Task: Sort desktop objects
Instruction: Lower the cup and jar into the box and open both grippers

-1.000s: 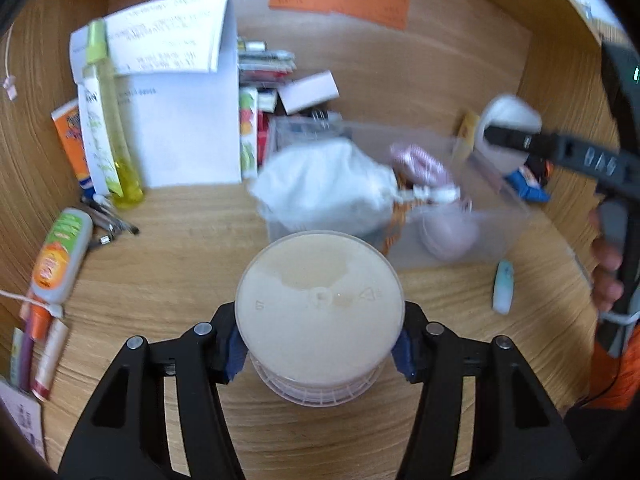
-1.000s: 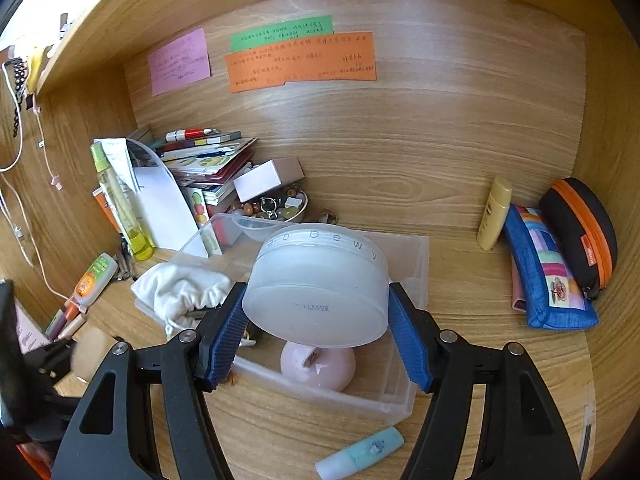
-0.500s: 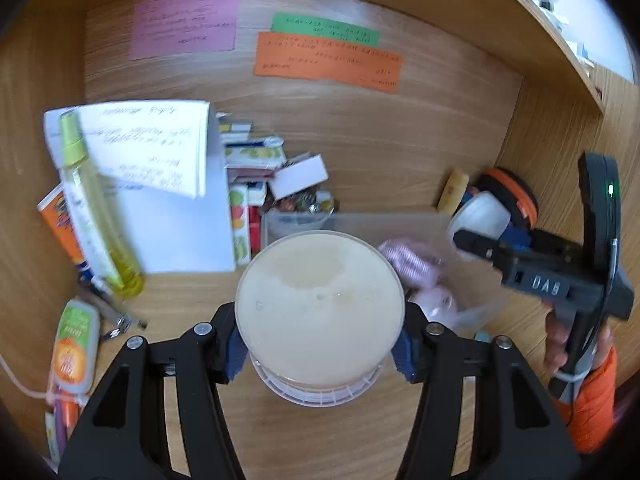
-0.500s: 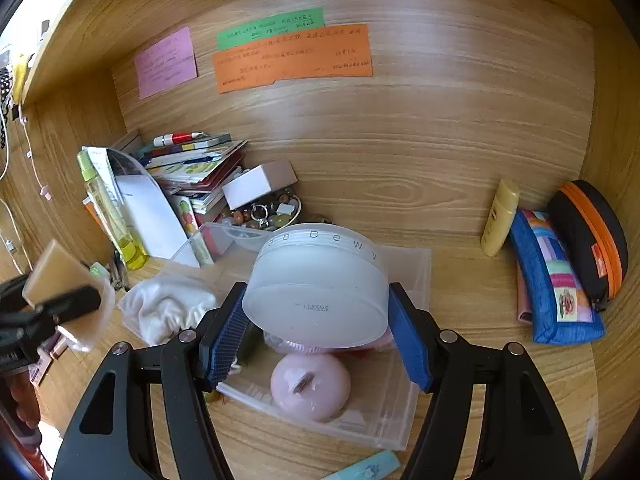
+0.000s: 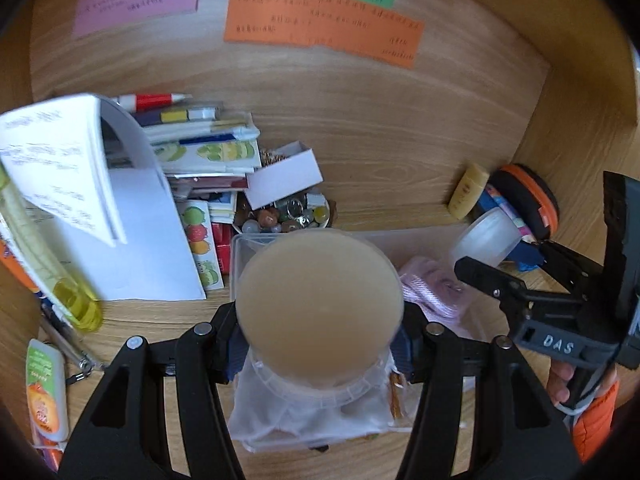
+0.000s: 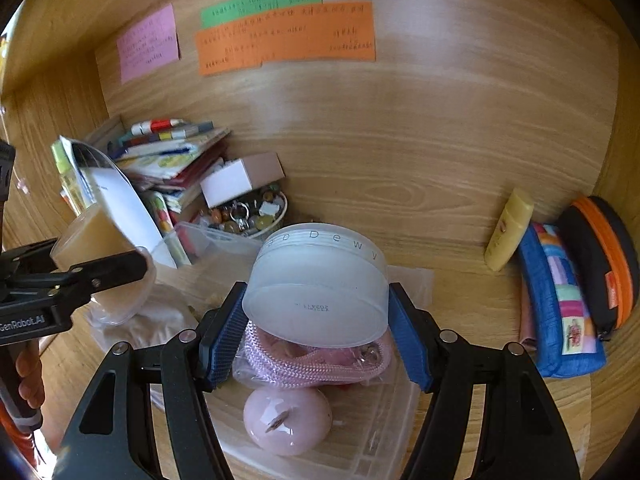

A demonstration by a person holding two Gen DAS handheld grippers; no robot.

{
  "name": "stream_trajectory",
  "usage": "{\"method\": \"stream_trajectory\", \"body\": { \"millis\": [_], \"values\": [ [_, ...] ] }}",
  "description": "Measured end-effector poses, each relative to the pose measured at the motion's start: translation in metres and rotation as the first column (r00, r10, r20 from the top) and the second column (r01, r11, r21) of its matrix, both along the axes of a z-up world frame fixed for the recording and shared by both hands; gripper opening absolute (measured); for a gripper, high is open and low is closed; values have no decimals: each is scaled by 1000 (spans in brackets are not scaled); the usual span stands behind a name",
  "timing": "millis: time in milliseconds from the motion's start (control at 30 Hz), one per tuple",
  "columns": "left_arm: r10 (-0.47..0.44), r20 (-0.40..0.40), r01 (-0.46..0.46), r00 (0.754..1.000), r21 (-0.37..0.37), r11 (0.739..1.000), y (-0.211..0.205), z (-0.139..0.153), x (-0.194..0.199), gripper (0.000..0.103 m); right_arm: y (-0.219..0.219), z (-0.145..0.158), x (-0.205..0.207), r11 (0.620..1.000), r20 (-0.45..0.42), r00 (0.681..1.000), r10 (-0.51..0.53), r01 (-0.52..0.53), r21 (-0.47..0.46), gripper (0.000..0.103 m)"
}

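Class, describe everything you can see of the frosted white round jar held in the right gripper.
The frosted white round jar is translucent plastic, squat and cylindrical, with grey lettering around its rim and small print on the face toward the camera. It is tilted, clamped at its sides between the right gripper's blue pads, above the clear plastic bin.

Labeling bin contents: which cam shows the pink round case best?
Right wrist. The pink round case lies unobstructed in the clear bin, below the frosted jar. In the left wrist view, the tan-filled jar blocks it.
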State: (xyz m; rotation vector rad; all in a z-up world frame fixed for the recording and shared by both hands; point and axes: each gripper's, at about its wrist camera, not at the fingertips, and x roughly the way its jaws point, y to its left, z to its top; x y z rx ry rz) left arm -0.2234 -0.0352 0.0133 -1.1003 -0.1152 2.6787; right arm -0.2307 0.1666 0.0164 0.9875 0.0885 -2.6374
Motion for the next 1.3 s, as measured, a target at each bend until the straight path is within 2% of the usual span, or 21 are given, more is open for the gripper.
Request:
{"method": "stream_trajectory", "body": {
  "millis": [233,500,633,833,933,1133,1300],
  "values": [
    [-4,48,6,999,-51,999,8,-20,-21,57,-10,-25,-10,999,58,998,16,-18,26,64],
    [0,101,9,995,-86,996,15,-39,-35,58,-15,-31,-9,998,50,998,23,-26,51,65],
    [8,85,2,996,-119,993,19,-40,-35,58,-13,-33,-11,998,56,998,21,-24,53,66],
    [1,58,9,998,-179,984,28,-38,-31,59,-11,-29,-12,997,38,999,-4,1,80,79],
    [5,43,3,999,-189,982,30,-33,-29,61,-10,-29,-12,997,41,999,-2,-1,79,79],
    [7,-21,-12,1000,-207,978,29,-15,-13,73,-8,-30,-13,997,53,999,-9,5,79,83],
    [16,-58,-27,998,-213,977,26,-1,3,74,-6,-21,-7,997,37,999,-7,4,74,83]
  ]
}}
